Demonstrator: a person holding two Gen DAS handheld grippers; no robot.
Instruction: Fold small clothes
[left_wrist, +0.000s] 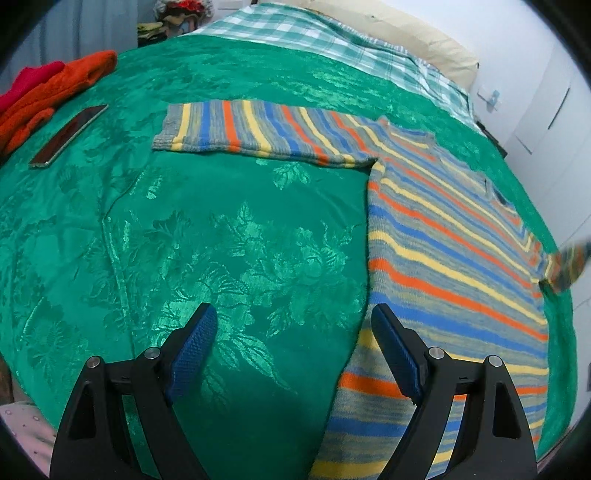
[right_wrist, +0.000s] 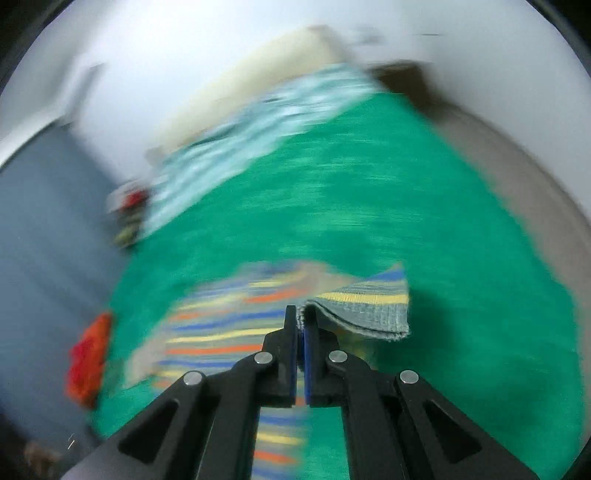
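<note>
Green damask with a woven leaf pattern covers the bed (left_wrist: 229, 229), and everything lies on it. Far off to the left of the left claw (left_wrist: 293, 326), at the bedspread's edge, sits a heap of orange and red knitwear (left_wrist: 48, 92); just beside that heap, a little nearer the claw, a dark phone (left_wrist: 68, 134) lies flat. The left claw hangs above the cloth with its blue-padded fingers (left_wrist: 195, 347) spread wide and nothing between them — bare green shows in the gap. Its right finger stands over the left edge of the striped sweater (left_wrist: 450, 251), close to the hem; whether it touches the knit cannot be told. The sweater, banded in grey, blue, yellow and orange, lies flat ahead and to the right of this claw, with one sleeve (left_wrist: 258, 134) stretched out straight to the left, well ahead of the fingertips. Beyond it lie a green-and-white checked sheet (left_wrist: 295, 33) and a cream pillow (left_wrist: 413, 37).

At the sweater's far right a blurred striped cuff (left_wrist: 565, 266) is raised off the bed. The right wrist view is smeared with motion — still, the right claw (right_wrist: 301, 317) shows its fingers pressed together, pinching that cuff (right_wrist: 365, 310), whose ribbed grey edge juts out to the right of the tips. The sweater's body lies left of and below this claw.
</note>
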